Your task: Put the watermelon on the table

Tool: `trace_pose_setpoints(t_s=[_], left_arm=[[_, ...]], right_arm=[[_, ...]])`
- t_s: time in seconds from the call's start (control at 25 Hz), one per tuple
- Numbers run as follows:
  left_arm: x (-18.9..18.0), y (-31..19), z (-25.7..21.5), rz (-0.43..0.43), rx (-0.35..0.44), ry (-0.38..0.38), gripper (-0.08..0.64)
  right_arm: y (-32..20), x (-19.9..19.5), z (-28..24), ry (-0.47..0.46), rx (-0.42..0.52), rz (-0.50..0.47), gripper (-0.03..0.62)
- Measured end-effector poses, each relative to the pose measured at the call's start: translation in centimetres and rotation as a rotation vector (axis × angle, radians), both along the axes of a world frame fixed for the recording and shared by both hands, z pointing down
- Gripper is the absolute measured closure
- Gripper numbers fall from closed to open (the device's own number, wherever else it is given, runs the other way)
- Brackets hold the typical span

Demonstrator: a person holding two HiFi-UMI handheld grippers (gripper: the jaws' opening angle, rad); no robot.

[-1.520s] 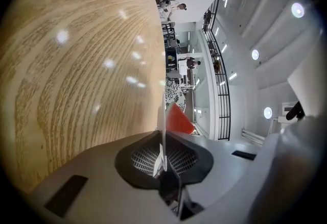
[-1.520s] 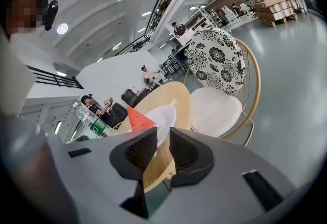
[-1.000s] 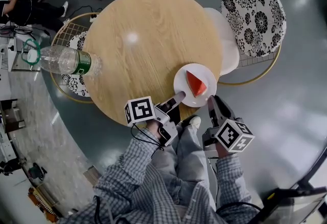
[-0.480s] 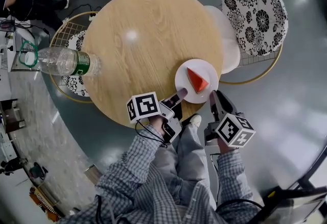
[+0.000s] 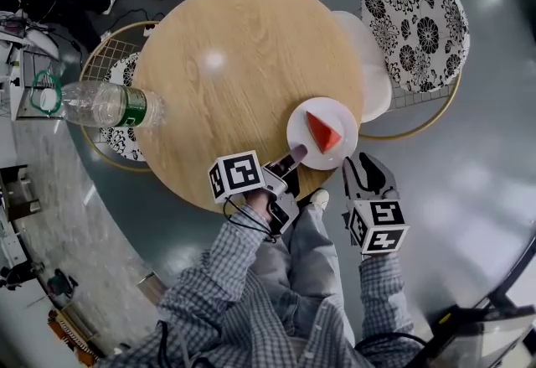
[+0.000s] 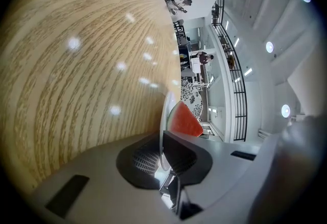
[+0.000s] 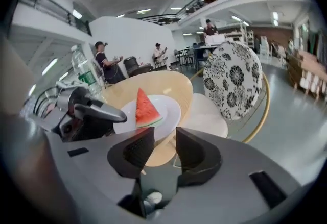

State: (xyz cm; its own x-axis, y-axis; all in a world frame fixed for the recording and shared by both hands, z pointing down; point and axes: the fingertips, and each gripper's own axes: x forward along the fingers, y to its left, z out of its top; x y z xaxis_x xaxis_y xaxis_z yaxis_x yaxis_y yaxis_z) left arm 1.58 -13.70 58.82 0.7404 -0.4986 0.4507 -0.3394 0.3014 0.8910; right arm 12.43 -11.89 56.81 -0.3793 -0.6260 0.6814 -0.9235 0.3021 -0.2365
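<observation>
While the watermelon slice (image 5: pixel 322 132) sits on a white plate (image 5: pixel 301 116) at the round wooden table's (image 5: pixel 234 64) near edge, both grippers meet there.
Left gripper (image 5: pixel 296 157) pinches the plate's rim. Right gripper (image 5: pixel 366 168), just off the edge over glossy grey floor (image 5: pixel 469 182), has just been spreading its jaws, with nothing between them. A water bottle (image 5: pixel 105 102) stands at the left edge.

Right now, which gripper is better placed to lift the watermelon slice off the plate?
Right, probably. The right gripper has just been opening, nothing between its jaws, and faces the watermelon slice; the left gripper is shut on the rim of the plate.
</observation>
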Motion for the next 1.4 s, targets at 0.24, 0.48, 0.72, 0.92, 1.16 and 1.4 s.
trace_pose_setpoints(t_s=[0.24, 0.48, 0.72, 0.92, 1.16, 1.4], left_arm=[[0.0, -0.1, 0.1, 0.005, 0.001, -0.001, 0.543], [0.0, 0.1, 0.1, 0.005, -0.001, 0.006, 0.543], [0.0, -0.1, 0.0, 0.036, 0.011, -0.005, 0.541], [0.2, -0.1, -0.3, 0.078, 0.032, -0.023, 0.538], [0.1, -0.3, -1.2, 0.083, 0.063, 0.039, 0.440], [0.6, -0.3, -1.8, 0.127, 0.091, 0.051, 0.359]], right_arm=[[2.5, -5.5, -2.2, 0.312, 0.228, -0.415, 0.480], [3.4, -8.2, -0.3, 0.610, 0.303, -0.670, 0.480], [3.6, -8.7, 0.4, 0.663, 0.278, -0.714, 0.557], [3.7, -8.8, 0.6, 0.637, 0.236, -0.714, 0.557], [3.7, -9.2, 0.8, 0.619, 0.199, -0.680, 0.557], [3.6, -9.0, 0.8, 0.620, 0.170, -0.639, 0.557]])
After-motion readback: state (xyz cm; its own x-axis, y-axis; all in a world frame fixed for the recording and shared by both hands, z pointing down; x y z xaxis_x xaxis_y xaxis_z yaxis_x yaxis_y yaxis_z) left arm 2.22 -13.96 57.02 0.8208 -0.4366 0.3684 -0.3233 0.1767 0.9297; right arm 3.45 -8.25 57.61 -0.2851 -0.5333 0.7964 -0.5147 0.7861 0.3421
